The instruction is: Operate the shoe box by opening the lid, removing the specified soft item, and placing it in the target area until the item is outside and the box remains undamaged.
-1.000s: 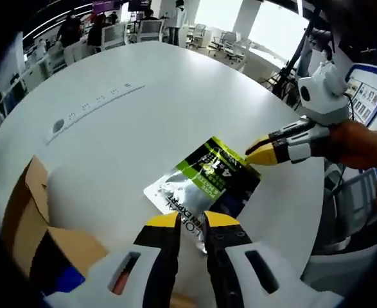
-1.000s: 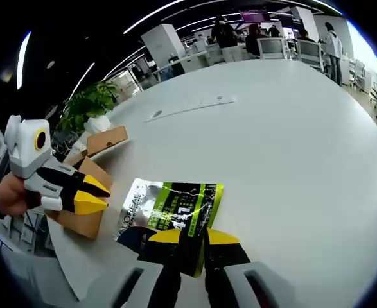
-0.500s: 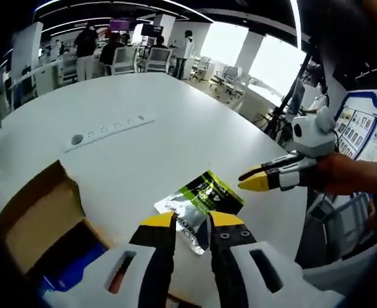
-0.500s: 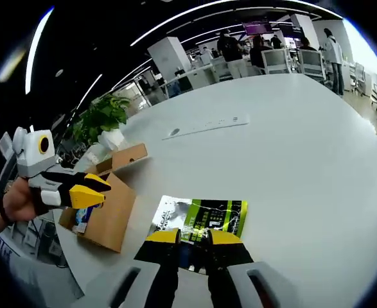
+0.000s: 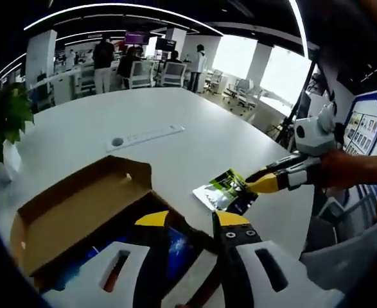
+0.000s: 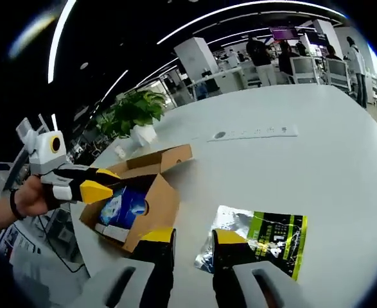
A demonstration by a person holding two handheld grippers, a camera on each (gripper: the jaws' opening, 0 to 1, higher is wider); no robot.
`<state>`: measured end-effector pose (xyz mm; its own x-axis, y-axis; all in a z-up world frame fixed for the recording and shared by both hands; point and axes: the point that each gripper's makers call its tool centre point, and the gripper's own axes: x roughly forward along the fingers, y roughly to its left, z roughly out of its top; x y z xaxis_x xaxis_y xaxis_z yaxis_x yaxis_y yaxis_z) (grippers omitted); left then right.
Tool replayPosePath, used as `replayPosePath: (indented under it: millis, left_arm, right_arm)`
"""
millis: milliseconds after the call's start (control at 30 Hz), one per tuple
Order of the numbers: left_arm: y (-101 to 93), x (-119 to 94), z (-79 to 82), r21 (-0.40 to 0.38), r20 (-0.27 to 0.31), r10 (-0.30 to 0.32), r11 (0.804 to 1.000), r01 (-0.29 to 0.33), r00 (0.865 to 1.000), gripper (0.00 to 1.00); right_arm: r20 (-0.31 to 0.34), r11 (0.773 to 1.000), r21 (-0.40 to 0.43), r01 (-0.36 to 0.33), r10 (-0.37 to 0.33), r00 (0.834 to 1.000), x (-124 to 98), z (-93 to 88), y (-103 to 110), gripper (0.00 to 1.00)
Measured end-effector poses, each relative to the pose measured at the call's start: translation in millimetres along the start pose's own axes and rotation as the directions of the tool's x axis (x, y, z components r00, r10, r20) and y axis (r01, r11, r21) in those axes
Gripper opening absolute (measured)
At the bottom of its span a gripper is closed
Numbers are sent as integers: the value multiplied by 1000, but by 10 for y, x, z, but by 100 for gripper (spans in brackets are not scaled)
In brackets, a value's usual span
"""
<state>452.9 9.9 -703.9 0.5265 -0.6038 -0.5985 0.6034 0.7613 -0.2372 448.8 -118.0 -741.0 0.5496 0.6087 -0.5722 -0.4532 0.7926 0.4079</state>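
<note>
The open cardboard shoe box [image 5: 79, 205] lies on the white table, lid flap folded back, with a blue packet [image 5: 175, 247] inside. In the right gripper view the box [image 6: 156, 208] and blue packet [image 6: 121, 208] are left of centre. A silver and green soft pouch [image 5: 225, 190] lies flat on the table outside the box, also the pouch [image 6: 265, 237]. My left gripper [image 5: 191, 221] hovers over the box's near end, open by a narrow gap, holding nothing. The left gripper [image 6: 98, 183] is held by a hand. My right gripper [image 6: 193, 237] is open and holds nothing. The right gripper [image 5: 265, 183] points at the pouch's far edge.
A white power strip [image 5: 143, 136] lies further along the round white table [image 6: 316, 173]. A potted plant [image 6: 133, 109] stands near the table edge behind the box. Office chairs and people are far behind. A poster board [image 5: 368, 125] stands right of the table.
Both cameras have pulled back from the pouch, so more of the box shows. The pouch still lies flat on the table. Both grippers' jaws stand a little wider apart.
</note>
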Motion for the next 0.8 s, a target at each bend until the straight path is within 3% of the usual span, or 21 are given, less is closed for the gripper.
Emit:
replayPosePath:
  millis: [167,433,800]
  left_arm:
    - [252,-292,-109,-15,18,51,999,-51,999,29]
    - [674,-733,-343,-61,29,121,991,-119,992,30]
    - [1157,-1250,-641,-102,28,208,974,-204,978,31]
  right_arm:
    - [6,999,-1,-39,39,999,180,84,293,19]
    - [-45,993,-62,-99,96,994,544,115,717,19]
    - [-113,979,-116,-166,153,982,979,32,1224,19]
